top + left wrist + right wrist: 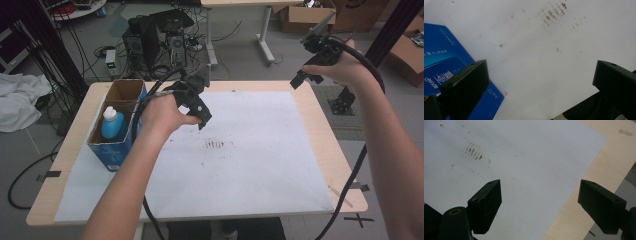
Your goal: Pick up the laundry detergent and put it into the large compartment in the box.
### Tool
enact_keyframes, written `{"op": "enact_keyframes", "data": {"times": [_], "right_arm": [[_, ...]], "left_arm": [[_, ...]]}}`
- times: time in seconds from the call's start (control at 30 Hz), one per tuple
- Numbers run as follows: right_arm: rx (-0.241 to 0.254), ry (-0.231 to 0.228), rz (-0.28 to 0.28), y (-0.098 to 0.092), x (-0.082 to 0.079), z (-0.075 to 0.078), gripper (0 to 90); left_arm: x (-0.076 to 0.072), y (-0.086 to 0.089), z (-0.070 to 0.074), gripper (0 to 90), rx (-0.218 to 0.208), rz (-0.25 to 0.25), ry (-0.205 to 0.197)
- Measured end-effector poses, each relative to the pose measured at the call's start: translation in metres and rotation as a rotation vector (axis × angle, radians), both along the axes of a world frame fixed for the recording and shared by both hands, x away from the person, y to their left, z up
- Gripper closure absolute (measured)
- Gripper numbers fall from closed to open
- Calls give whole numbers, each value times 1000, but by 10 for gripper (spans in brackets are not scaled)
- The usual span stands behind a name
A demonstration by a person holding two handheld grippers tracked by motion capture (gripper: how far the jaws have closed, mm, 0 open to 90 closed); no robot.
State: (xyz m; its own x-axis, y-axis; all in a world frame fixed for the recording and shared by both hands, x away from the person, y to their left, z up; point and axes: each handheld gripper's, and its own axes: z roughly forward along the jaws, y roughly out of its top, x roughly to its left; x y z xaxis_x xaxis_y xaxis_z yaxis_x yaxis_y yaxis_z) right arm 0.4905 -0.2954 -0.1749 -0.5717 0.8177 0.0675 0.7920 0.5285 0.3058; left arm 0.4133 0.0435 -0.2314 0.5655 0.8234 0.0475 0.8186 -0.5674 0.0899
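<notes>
light is falling even and soft from overhead in the high view; no hard shadows are showing on the sheet (260, 150), only a faint dimming under the arms. the sheet is reading pale blue-grey, mildly washed out. table (320, 130) edges are bowing slightly, wide-lens distortion. far floor is sitting darker, top left corner nearly black. in both gripper views the near jaws are going soft and dark, detail lost in black. stains (554, 13) are staying fairly sharp. box (441, 65) print is looking slightly smeared. overall grain and low resolution are softening everything.
</notes>
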Motion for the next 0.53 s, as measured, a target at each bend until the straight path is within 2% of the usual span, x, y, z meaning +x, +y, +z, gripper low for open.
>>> {"op": "enact_keyframes", "data": {"times": [0.53], "right_arm": [[1,-3,1,-1,-3,3,192]], "left_arm": [[-3,-1,3,13,0,1,0]]}}
